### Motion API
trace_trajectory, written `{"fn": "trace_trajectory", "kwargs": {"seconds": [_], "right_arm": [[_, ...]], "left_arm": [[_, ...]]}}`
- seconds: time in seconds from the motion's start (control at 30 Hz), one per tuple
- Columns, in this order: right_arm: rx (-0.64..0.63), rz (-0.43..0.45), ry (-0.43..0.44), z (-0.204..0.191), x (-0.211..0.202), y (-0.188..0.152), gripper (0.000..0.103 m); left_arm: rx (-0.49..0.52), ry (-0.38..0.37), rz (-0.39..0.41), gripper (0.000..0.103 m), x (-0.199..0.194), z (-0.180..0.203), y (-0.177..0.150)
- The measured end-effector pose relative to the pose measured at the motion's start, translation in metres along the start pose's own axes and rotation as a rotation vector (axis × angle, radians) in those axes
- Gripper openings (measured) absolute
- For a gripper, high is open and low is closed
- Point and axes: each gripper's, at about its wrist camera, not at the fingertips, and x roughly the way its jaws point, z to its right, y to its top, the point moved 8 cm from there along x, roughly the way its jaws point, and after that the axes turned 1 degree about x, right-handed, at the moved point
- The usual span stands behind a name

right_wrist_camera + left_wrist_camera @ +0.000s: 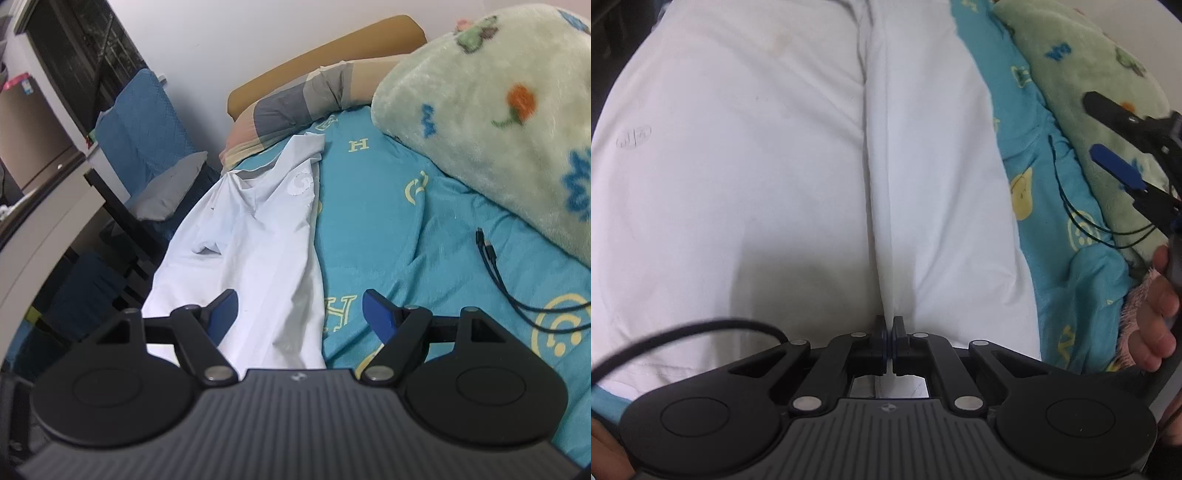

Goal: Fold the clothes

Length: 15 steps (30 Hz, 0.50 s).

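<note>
We've got a bed with a teal sheet [373,206], a green fleece blanket [491,122], a black cable [491,266] and a pillow [295,103]. The white shirt [757,177] lies spread on the sheet. Our left gripper [888,332] is pinched tight on a shirt fold; our right gripper [299,306] hangs wide apart over the shirt's edge, holding nothing.

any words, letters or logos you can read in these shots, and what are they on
"H": yellow letters printed on the teal bedsheet, several times.
Blue marks on the green fleece blanket: too blurred to read.
Faint emblem on the white garment: unreadable.
Small logo on the right gripper body: unreadable.
</note>
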Motion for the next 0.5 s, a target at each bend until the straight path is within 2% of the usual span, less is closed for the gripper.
{"fn": "trace_trajectory", "kwargs": {"seconds": [0.03,0.07,0.1,0.13,0.17,0.23,0.3,0.4,0.5], "right_arm": [[-0.007,0.000,-0.001,-0.001,0.001,0.000,0.076],[-0.014,0.000,-0.002,-0.002,0.001,0.000,0.076],[-0.022,0.001,-0.004,-0.003,0.001,0.000,0.076],[-0.032,0.004,-0.008,-0.004,0.001,-0.001,0.076],[-0.041,0.008,-0.013,-0.004,0.000,-0.001,0.076],[-0.061,0.019,-0.024,-0.007,-0.002,0.000,0.076],[-0.081,0.032,-0.035,-0.009,-0.004,0.001,0.076],[-0.100,0.043,-0.052,-0.009,-0.004,0.001,0.076],[-0.119,0.049,-0.067,-0.010,-0.005,0.001,0.076]], "left_arm": [[0.015,0.014,0.017,0.020,-0.003,0.001,0.001],[0.038,0.036,0.042,0.037,-0.007,0.003,0.003],[0.067,0.061,0.080,0.047,-0.014,0.005,0.007],[0.096,0.088,0.123,0.061,-0.021,0.007,0.012],[0.121,0.111,0.167,0.072,-0.028,0.010,0.017],[0.159,0.151,0.254,0.081,-0.042,0.015,0.029],[0.174,0.176,0.328,0.085,-0.051,0.025,0.045],[0.211,0.204,0.403,0.093,-0.050,0.049,0.077],[0.224,0.229,0.481,0.099,-0.068,0.047,0.085]]}}
